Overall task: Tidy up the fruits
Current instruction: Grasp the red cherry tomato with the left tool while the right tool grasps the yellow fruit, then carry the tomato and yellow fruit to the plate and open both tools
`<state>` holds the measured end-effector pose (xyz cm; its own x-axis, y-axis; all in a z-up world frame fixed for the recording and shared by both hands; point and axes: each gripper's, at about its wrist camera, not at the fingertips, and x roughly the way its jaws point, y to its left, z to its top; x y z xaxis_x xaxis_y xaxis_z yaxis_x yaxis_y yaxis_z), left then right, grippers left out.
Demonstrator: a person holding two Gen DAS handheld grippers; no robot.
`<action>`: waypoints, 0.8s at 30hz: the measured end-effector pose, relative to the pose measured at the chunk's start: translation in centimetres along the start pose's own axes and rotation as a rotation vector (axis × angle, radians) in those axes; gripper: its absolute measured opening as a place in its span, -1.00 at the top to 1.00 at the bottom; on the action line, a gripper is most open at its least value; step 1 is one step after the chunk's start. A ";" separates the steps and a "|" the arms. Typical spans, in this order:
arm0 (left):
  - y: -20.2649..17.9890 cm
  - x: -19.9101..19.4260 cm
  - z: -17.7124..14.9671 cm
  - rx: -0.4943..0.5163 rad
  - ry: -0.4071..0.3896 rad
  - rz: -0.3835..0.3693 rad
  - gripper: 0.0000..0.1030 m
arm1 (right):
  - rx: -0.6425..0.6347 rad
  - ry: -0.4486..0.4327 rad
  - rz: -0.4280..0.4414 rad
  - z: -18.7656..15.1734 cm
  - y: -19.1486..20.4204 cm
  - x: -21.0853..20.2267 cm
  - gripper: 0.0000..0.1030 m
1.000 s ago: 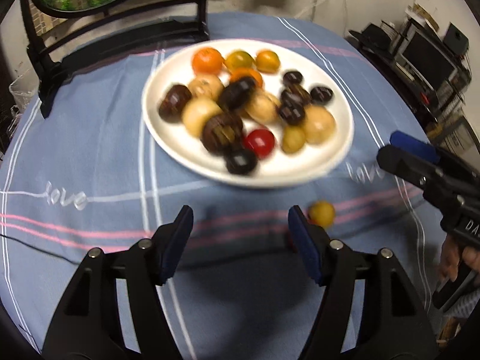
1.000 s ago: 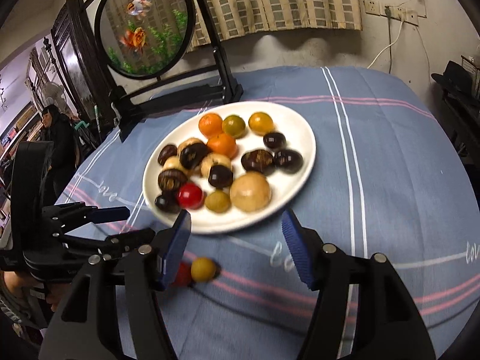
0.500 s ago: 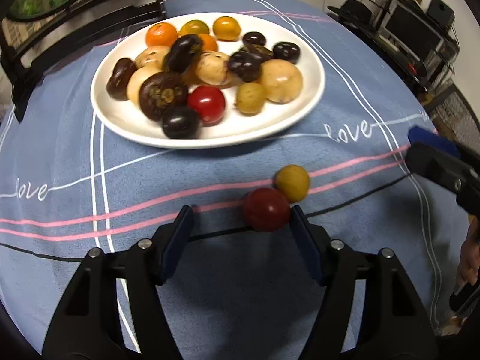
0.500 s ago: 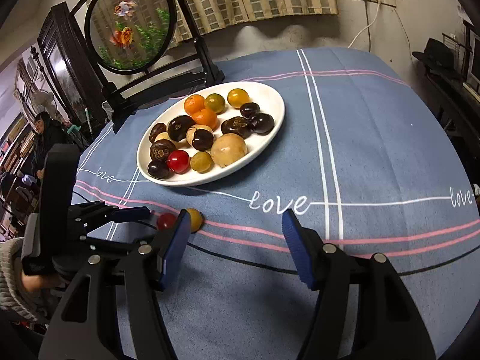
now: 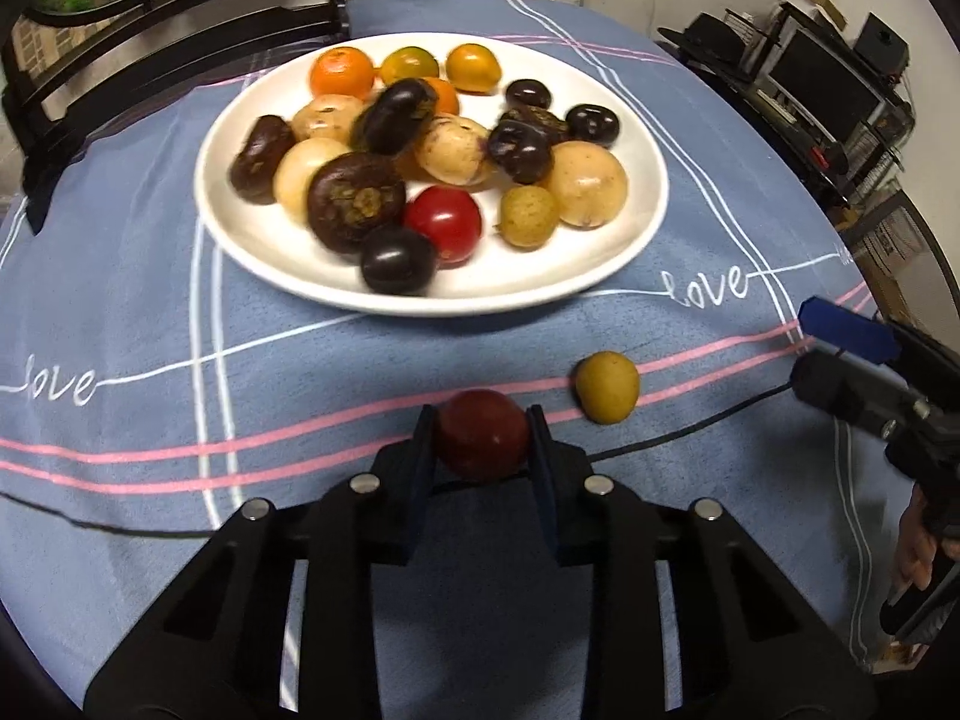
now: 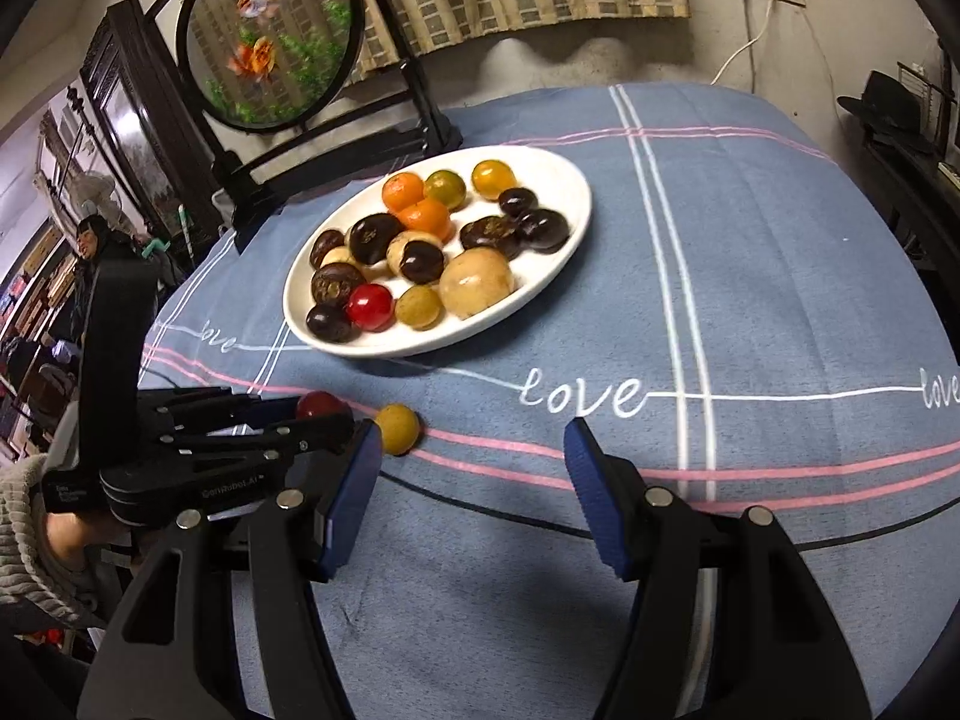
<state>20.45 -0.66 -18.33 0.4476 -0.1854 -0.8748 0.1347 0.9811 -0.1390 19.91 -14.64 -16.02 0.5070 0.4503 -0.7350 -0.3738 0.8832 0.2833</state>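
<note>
Dark red round fruit [image 5: 482, 433] pinched between left hand-held gripper [image 5: 480, 441] pads, on blue-clothed worktop [image 5: 300, 360]. Yellow-green fruit [image 5: 607, 386] loose just beside it. White plate [image 5: 600, 264] behind, heaped with mixed fruits.

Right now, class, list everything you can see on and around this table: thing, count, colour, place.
Plate: one, white, mid-table, heaped with fruit.
Red fruit on plate: one, near front rim.
Orange fruits: two, far side of plate.
Loose red fruit: one, on cloth, gripped.
Loose yellow fruit: one, on cloth, beside it.
Tablecloth: one, blue, striped.
Round screen: one, black stand, behind plate.
Left gripper: shut on red fruit.
Right gripper: fingers open, empty.
</note>
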 end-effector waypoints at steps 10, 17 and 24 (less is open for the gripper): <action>3.2 -2.8 -1.1 -0.083 -0.032 0.083 0.42 | -0.170 0.104 0.039 0.7 4.6 5.7 0.05; 4.5 -3.3 -2.1 -0.129 -0.027 0.109 0.43 | -0.192 0.153 0.029 0.6 4.9 8.4 0.49; 4.6 -4.6 -2.7 -0.145 -0.040 0.130 0.43 | -0.178 0.148 0.040 0.3 4.8 7.0 0.52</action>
<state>16.59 4.87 -16.21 0.4879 -0.0554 -0.8711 -0.0544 0.9941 -0.0936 21.91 -7.22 -19.64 0.3747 0.4488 -0.8113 -0.5291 0.8220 0.2104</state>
